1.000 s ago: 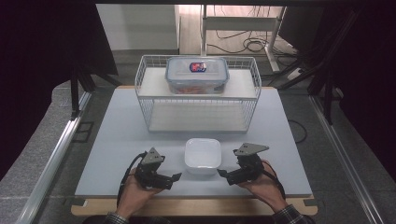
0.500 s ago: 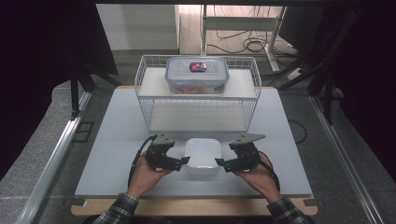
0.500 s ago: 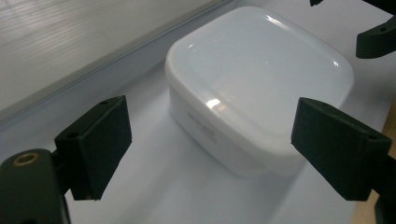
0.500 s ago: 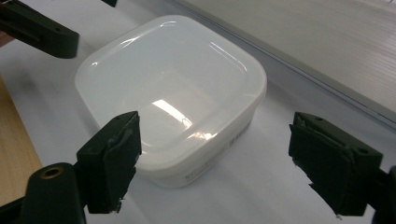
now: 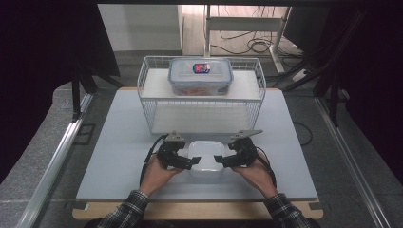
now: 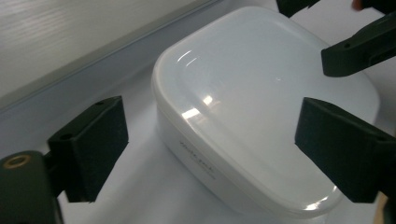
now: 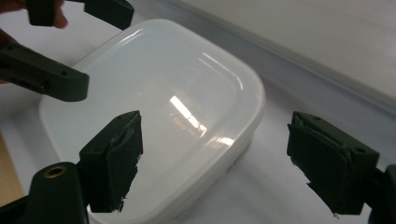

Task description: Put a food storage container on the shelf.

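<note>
A white lidded box [image 5: 206, 160] lies on the table near the front edge. My left gripper [image 5: 189, 163] is at its left end and my right gripper [image 5: 219, 160] at its right end, each held in a hand. In the left gripper view the box [image 6: 252, 102] sits between the wide-apart jaws of the left gripper [image 6: 212, 144], with no pad touching it. In the right gripper view a corner of the box [image 7: 187, 93] lies between the jaws of the right gripper [image 7: 219, 161]. Those jaws have just been closing a little and stand apart from it.
A white wire rack [image 5: 202, 102] stands behind the box at mid-table. On its upper shelf rests a clear lidded container [image 5: 200, 76] with a red and blue label. The grey tabletop [image 5: 119, 142] spreads to both sides, with a wooden edge [image 5: 199, 211] in front.
Both hands have moved inward from the sides toward the white box. The jaws now reach over its two ends. The box has not moved.
</note>
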